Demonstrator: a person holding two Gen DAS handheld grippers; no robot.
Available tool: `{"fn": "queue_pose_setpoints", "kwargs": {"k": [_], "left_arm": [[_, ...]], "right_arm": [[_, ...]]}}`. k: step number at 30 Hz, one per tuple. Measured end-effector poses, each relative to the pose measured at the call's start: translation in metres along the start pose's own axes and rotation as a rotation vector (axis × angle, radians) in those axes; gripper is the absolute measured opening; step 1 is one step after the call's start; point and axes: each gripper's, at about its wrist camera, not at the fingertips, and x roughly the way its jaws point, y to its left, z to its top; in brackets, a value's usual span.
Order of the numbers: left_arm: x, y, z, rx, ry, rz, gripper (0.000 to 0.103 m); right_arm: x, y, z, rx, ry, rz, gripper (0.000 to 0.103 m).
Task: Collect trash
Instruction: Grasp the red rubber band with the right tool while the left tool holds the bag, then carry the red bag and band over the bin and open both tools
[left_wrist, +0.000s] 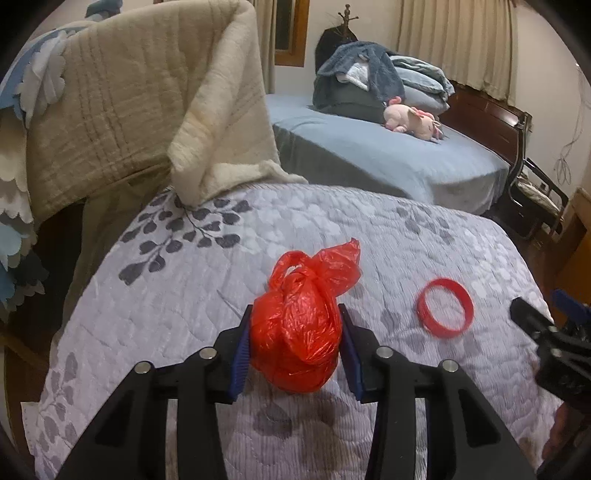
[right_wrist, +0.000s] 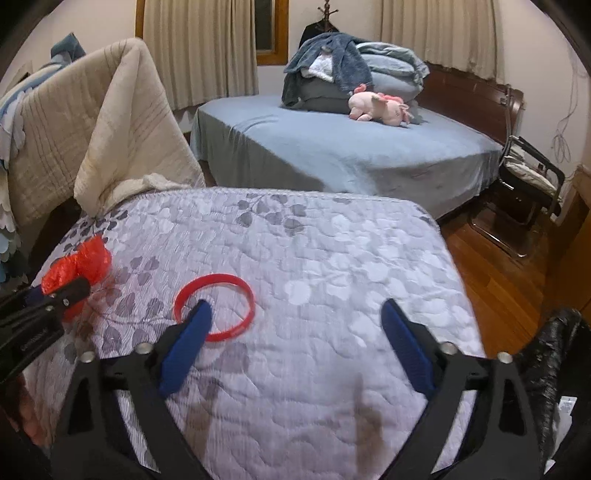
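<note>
A knotted red plastic bag (left_wrist: 299, 332) lies on the lilac leaf-print quilt (left_wrist: 369, 229). My left gripper (left_wrist: 295, 312) straddles it, and both blue pads touch its sides. A red ring band (left_wrist: 445, 308) lies to the bag's right on the quilt. In the right wrist view my right gripper (right_wrist: 295, 306) stands wide open just above the quilt (right_wrist: 332, 258). Its left fingertip overlaps the near left part of the red ring band (right_wrist: 236, 291), and nothing is between the pads. The red bag (right_wrist: 79, 266) shows at the far left of that view, partly hidden by the left gripper's finger.
A beige blanket (left_wrist: 129, 110) hangs over a rack behind the quilt at the left. A blue bed (right_wrist: 351, 147) with folded bedding and a pink plush toy (right_wrist: 380, 105) stands beyond. Wooden floor (right_wrist: 498, 266) and a folding chair (right_wrist: 528, 184) are on the right. A black plastic bag (right_wrist: 554, 354) stands near the right gripper.
</note>
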Motion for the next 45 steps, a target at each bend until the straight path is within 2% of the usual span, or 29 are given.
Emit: {"fn": "queue_pose_setpoints", "kwargs": {"k": [9,12,13,17,18,34,45], "left_arm": [[0.014,0.007,0.009,0.003,0.009,0.043,0.042],[0.015,0.007,0.009,0.007,0.013,0.045,0.042],[0.015,0.007,0.009,0.009,0.013,0.045,0.042],[0.014,0.004,0.009,0.017,0.014,0.042,0.042],[0.014,0.004,0.009,0.017,0.014,0.039,0.042],[-0.021,-0.029,0.013,0.076,-0.025,0.018,0.043],[-0.060,-0.065,0.009,0.118,-0.058,-0.033,0.043]], "right_arm": [[0.035,0.013,0.001,-0.009,0.093,0.009,0.060],[0.044,0.017,0.001,-0.017,0.125,0.022,0.043],[0.046,0.018,0.000,-0.020,0.134,0.028,0.041],[0.048,0.019,-0.001,-0.028,0.147,0.063,0.008],[0.048,0.019,-0.001,-0.029,0.146,0.070,0.004],[-0.012,-0.006,0.009,0.014,0.043,0.091,0.002],[-0.066,-0.028,0.008,0.029,-0.027,0.095,0.002]]}}
